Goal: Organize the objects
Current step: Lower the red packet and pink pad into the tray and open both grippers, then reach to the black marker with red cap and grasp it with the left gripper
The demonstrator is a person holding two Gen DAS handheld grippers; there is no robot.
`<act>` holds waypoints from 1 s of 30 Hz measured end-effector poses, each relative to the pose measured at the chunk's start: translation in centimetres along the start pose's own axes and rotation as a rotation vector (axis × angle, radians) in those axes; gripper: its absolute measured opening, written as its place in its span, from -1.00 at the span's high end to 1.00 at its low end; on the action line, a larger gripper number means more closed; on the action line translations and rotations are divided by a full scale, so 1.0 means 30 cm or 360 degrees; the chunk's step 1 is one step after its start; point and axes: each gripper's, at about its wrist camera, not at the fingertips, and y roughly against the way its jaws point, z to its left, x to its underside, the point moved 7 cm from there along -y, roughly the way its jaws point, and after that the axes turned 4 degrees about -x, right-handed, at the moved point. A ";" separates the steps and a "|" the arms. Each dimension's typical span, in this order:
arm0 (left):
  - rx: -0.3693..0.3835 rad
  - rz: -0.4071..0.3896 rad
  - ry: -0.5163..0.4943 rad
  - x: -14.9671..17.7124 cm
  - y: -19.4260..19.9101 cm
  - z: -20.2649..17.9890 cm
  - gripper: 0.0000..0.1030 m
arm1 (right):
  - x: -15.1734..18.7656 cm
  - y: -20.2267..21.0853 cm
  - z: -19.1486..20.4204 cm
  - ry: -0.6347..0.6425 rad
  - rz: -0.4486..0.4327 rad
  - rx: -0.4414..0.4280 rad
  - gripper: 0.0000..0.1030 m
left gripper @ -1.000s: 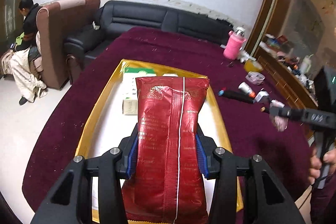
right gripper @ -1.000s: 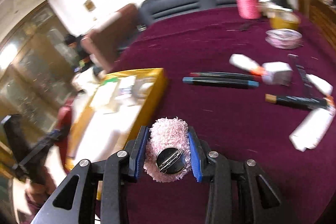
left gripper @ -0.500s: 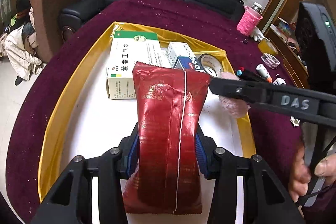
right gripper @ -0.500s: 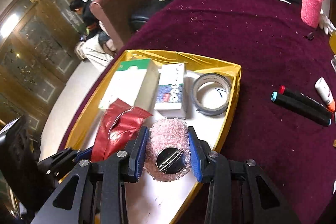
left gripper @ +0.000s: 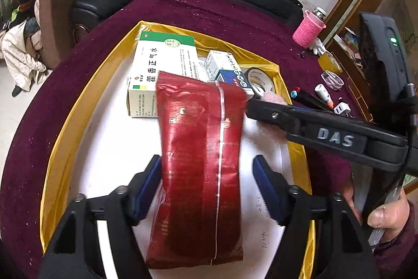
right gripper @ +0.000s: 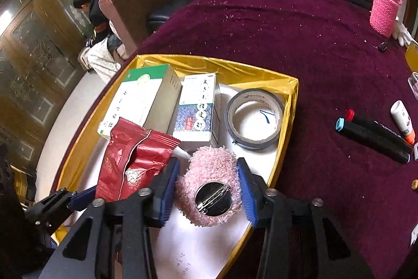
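Both sets of jaws are opening over the gold-rimmed tray (left gripper: 86, 106). In the left wrist view, the left gripper (left gripper: 206, 190) has its blue pads standing clear of the red foil packet (left gripper: 201, 169): a wide gap shows on the right side and a thin one on the left, so the packet lies released on the tray's white floor in the centre of the frame.

In the right wrist view, the right gripper (right gripper: 209, 187) is also spreading, and the pink fuzzy brooch (right gripper: 209, 182), its metal pin back facing up, sits between the pads in the lower centre with a sliver of space on each side.

I judge both items delivered, joining the green-and-white medicine box (right gripper: 135, 98), the blue-and-white box (right gripper: 197, 109) and the roll of tape (right gripper: 254, 119) at the tray's far end.

Half a second ago both grippers were clamped tight on these same items at nearly the same spot; a second ago the right one held the brooch over the maroon cloth (right gripper: 300, 43), beside the tray. The markers (right gripper: 373, 132) at right remain loose.
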 end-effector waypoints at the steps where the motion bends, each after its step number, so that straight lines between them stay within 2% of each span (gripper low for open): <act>1: 0.0008 0.0004 0.0009 -0.001 -0.001 0.001 -0.46 | 0.000 0.009 0.004 -0.0001 -0.0016 -0.0006 -0.20; 2: 0.0022 0.0007 0.0020 0.001 0.000 0.001 -0.48 | -0.002 0.021 0.002 -0.0002 -0.0036 -0.0001 -0.31; 4: 0.0036 0.0014 0.0038 0.006 0.001 0.001 -0.55 | -0.005 0.048 -0.003 -0.0006 -0.0075 0.0010 -0.39; 11: 0.0052 0.0057 0.0009 0.051 -0.003 -0.023 -0.59 | 0.013 0.144 -0.032 -0.0082 -0.0171 -0.0012 -0.46; 15: 0.0173 0.0079 -0.0045 0.070 0.006 -0.075 -0.59 | 0.038 0.178 -0.055 -0.0100 -0.0190 -0.0010 -0.47; 18: 0.0218 0.0019 -0.0041 0.057 0.048 -0.094 -0.61 | 0.066 0.217 -0.081 -0.0115 -0.0211 -0.0006 -0.47; 21: 0.0152 -0.0045 -0.0029 0.042 0.087 -0.090 -0.64 | 0.088 0.262 -0.118 -0.0129 -0.0240 0.0020 -0.48; 25: 0.0020 -0.0079 -0.0047 0.046 0.123 -0.091 -0.75 | 0.125 0.322 -0.187 -0.0177 -0.0290 0.0050 -0.60; 30: -0.0045 -0.0098 -0.0114 0.059 0.160 -0.146 -0.78 | 0.201 0.392 -0.336 -0.0273 -0.0329 0.0140 -0.68</act>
